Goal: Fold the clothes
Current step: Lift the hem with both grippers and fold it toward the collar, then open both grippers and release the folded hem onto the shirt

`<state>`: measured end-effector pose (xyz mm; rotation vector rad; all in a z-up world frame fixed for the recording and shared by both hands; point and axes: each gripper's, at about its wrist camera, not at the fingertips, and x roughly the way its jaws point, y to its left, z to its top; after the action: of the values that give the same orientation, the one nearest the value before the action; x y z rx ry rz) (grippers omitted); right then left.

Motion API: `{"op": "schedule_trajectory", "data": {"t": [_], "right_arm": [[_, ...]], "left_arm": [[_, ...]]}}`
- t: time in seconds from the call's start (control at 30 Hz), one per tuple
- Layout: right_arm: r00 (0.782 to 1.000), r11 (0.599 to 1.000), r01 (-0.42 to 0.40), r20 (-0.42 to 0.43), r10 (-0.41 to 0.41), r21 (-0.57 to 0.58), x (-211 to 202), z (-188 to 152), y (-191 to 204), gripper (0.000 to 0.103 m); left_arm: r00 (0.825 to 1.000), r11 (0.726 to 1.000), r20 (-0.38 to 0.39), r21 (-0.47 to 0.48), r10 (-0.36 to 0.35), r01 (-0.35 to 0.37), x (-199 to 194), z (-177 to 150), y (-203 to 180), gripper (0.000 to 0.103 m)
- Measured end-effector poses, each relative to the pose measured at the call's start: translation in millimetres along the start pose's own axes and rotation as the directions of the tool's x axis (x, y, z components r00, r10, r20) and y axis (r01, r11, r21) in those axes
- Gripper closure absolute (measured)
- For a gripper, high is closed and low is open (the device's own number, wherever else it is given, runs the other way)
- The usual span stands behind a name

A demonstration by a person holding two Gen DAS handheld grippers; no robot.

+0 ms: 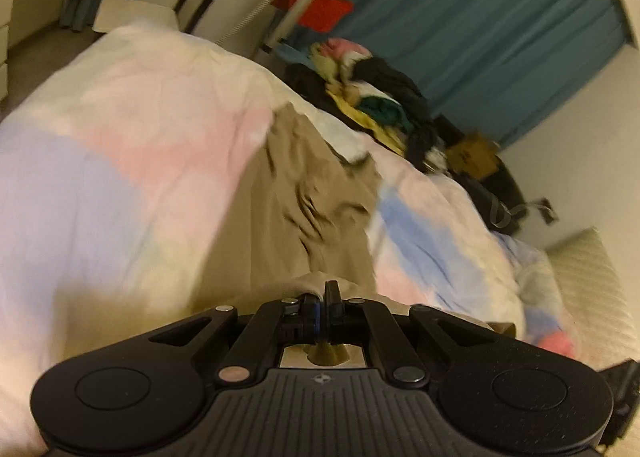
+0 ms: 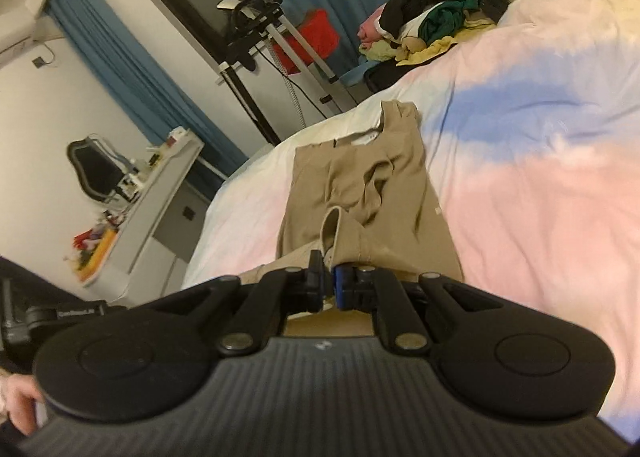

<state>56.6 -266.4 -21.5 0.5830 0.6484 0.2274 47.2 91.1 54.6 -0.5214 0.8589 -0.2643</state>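
Both grippers, left [image 1: 322, 307] and right [image 2: 328, 283], pinched shut on khaki trousers [image 2: 372, 193] spread across pastel duvet [image 2: 520, 161]. Desk [image 2: 160, 185] visible only from right wrist.

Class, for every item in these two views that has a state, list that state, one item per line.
Left tool: shut on the khaki trousers.
Right tool: shut on the khaki trousers.
Khaki trousers: spread on the bed, wrinkled, near end lifted by both tools.
Clothes pile: heaped, unfolded.
Bed cover: laid out, lightly creased.
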Motion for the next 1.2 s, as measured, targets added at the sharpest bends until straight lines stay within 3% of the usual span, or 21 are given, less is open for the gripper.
{"op": "schedule_trajectory", "data": {"t": [0.17,0.37,0.53,0.7,0.8,0.9,0.93,0.97,1.1,1.2], "right_arm": [[0.998,0.997,0.049,0.042,-0.046,-0.059,64,18,-7,0.094],[0.989,0.985,0.131,0.086,-0.122,-0.116,144,23,-32,0.094],[0.982,0.973,0.18,0.087,-0.168,-0.143,200,16,-72,0.094],[0.982,0.971,0.189,0.042,-0.184,-0.148,224,9,-90,0.094],[0.984,0.974,0.176,0.043,-0.172,-0.143,218,11,-89,0.093],[0.985,0.977,0.167,0.056,-0.161,-0.135,204,14,-82,0.092],[0.985,0.976,0.167,0.064,-0.16,-0.141,197,15,-78,0.089],[0.984,0.973,0.173,0.078,-0.162,-0.15,188,15,-72,0.087],[0.974,0.965,0.186,0.162,-0.157,-0.184,145,7,-50,0.039],[0.968,0.955,0.192,0.203,-0.147,-0.226,113,-1,-30,0.037]], "left_arm": [[0.997,0.997,0.036,0.012,0.074,-0.075,67,42,6,0.1],[0.987,0.981,0.067,0.114,0.149,-0.156,172,63,11,0.1],[0.976,0.95,0.101,0.229,0.191,-0.21,247,63,11,0.1],[0.958,0.904,0.175,0.327,0.227,-0.274,269,48,4,0.097],[0.951,0.88,0.208,0.373,0.229,-0.294,262,41,-6,0.094],[0.947,0.873,0.231,0.385,0.225,-0.301,244,37,-14,0.063],[0.944,0.87,0.239,0.386,0.226,-0.306,237,36,-17,0.055],[0.944,0.869,0.246,0.39,0.219,-0.303,228,34,-21,0.053],[0.942,0.863,0.279,0.411,0.188,-0.294,182,17,-37,0.037],[0.938,0.862,0.306,0.416,0.166,-0.288,143,-3,-47,0.026]]}}
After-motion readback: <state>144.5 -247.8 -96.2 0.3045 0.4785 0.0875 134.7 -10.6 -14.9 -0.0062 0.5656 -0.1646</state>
